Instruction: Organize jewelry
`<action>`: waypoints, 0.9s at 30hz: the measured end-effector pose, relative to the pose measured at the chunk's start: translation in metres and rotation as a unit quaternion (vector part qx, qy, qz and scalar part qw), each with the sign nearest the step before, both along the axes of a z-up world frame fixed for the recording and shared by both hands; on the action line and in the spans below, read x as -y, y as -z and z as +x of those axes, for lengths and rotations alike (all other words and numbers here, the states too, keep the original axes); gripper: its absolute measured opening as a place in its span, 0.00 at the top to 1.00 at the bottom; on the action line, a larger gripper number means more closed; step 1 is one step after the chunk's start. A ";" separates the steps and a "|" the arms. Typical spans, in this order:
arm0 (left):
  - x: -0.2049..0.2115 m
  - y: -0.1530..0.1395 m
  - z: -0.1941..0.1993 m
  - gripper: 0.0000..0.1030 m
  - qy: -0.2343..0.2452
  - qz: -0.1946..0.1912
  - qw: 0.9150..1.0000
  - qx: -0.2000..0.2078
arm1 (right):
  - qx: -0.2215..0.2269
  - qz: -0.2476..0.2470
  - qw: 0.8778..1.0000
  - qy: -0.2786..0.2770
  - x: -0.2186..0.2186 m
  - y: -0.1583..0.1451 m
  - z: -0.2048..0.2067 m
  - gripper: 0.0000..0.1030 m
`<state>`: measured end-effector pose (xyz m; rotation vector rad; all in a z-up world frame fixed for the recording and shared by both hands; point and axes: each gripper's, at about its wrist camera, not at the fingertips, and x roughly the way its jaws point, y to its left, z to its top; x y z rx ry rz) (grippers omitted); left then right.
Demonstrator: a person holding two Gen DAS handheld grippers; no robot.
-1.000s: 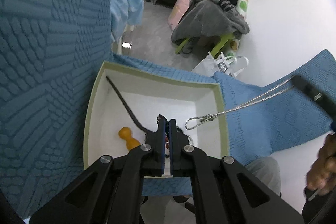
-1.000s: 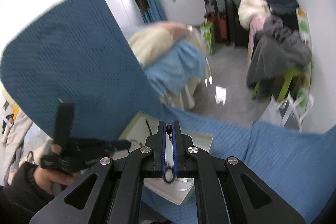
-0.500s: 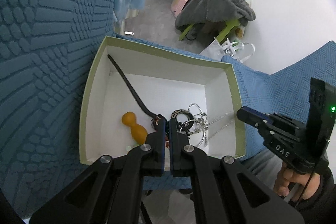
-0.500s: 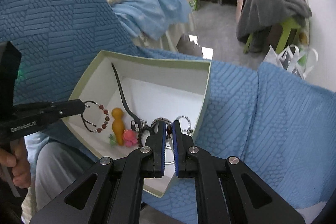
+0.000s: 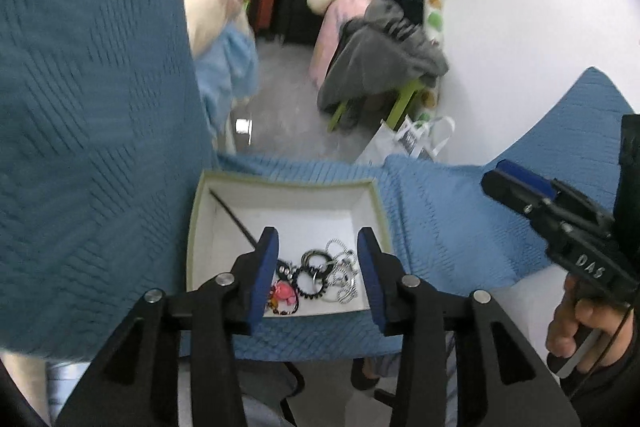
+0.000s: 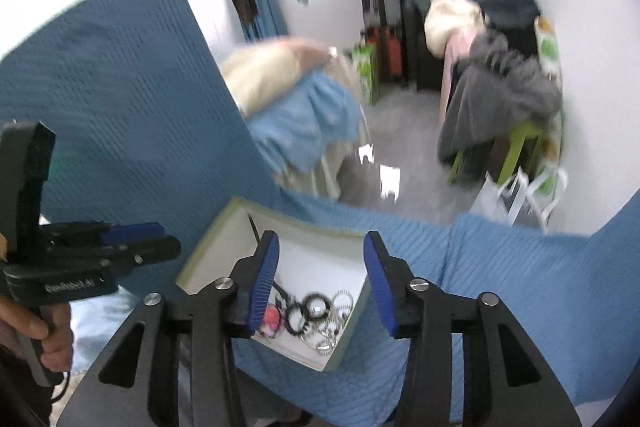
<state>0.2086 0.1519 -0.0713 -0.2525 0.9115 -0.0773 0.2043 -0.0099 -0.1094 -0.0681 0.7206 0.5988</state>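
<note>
A white box with a pale green rim (image 5: 288,183) (image 6: 208,247) sits on a blue textured cover. It holds a pile of jewelry (image 5: 320,279) (image 6: 316,319): black rings, a silver chain, a pink piece and a long black cord (image 5: 232,215). My left gripper (image 5: 318,259) is open and empty above the box's near side. My right gripper (image 6: 320,267) is open and empty above the box. The right gripper also shows in the left wrist view (image 5: 516,183), off to the right of the box.
The blue cover (image 5: 448,223) drapes a seat with a tall back (image 5: 92,87) on the left. Beyond lie a grey floor (image 5: 288,123), piled clothes on a green stool (image 5: 384,67), suitcases and a white bag (image 5: 408,143).
Both grippers have opened and let go of their jewelry, which now lies in the box. Both have pulled up and back from the box.
</note>
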 end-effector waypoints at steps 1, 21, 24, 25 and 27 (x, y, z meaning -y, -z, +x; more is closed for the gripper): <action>0.002 -0.009 -0.005 0.58 0.000 0.003 1.000 0.010 | 0.013 0.002 1.000 0.006 0.003 -0.013 -0.007 0.58; 0.007 -0.077 -0.077 0.31 -0.035 0.046 0.994 0.090 | 0.106 0.051 0.989 0.085 0.056 -0.086 -0.109 0.14; 0.007 -0.071 -0.084 0.24 -0.041 0.048 0.995 0.082 | 0.101 0.047 0.990 0.088 0.058 -0.079 -0.118 0.09; 0.008 -0.070 -0.086 0.23 -0.043 0.048 0.995 0.080 | 0.100 0.045 0.990 0.089 0.058 -0.076 -0.120 0.05; 0.008 -0.066 -0.090 0.23 -0.049 0.047 0.995 0.075 | 0.095 0.039 0.991 0.088 0.058 -0.071 -0.125 0.02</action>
